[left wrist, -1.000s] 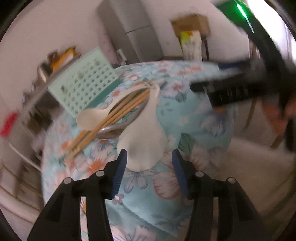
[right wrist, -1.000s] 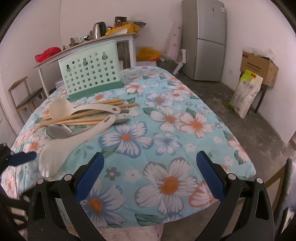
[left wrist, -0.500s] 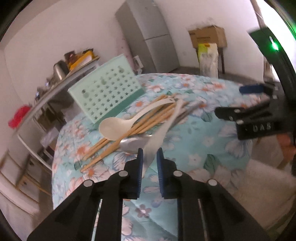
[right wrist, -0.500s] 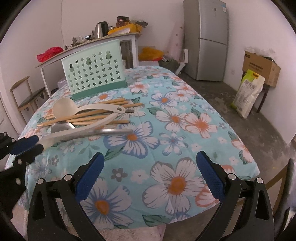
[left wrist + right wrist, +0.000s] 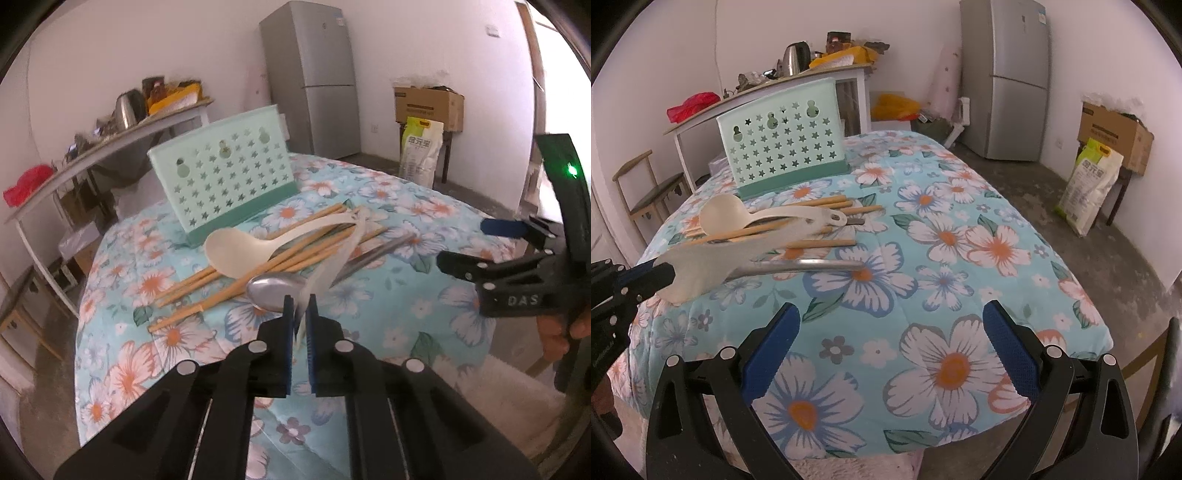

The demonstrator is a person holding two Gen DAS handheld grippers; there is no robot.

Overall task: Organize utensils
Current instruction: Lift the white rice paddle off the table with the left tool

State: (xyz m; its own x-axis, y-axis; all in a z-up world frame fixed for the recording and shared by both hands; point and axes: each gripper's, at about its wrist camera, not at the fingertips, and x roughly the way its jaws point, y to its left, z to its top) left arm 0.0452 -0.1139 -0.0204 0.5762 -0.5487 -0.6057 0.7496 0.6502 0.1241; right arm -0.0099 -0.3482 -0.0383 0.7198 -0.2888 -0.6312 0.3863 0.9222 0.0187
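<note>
My left gripper (image 5: 299, 300) is closing its jaws on the blade of a white rice paddle (image 5: 345, 251), and the pads press on it. The paddle (image 5: 701, 266) is tipped on edge and lifted at the blade; its handle still lies over the pile. In that pile are a white ladle (image 5: 229, 251), several wooden chopsticks (image 5: 221, 291) and a metal spoon (image 5: 273, 291). Behind them stands a mint-green holder with star holes (image 5: 225, 181). My right gripper (image 5: 891, 310) hovers open above the near table edge, with nothing between its fingers.
The floral blue cloth (image 5: 942, 236) covers the table, bare of objects on its right half. A side table with a kettle (image 5: 796, 57) stands behind, a wooden chair (image 5: 646, 195) at the left. A fridge (image 5: 1004, 81), a cardboard box and a sack stand on the floor to the right.
My left gripper shut on the paddle's blade, rolled and rose, turning the paddle on edge and lifting it off the cloth. The right gripper stayed still.
</note>
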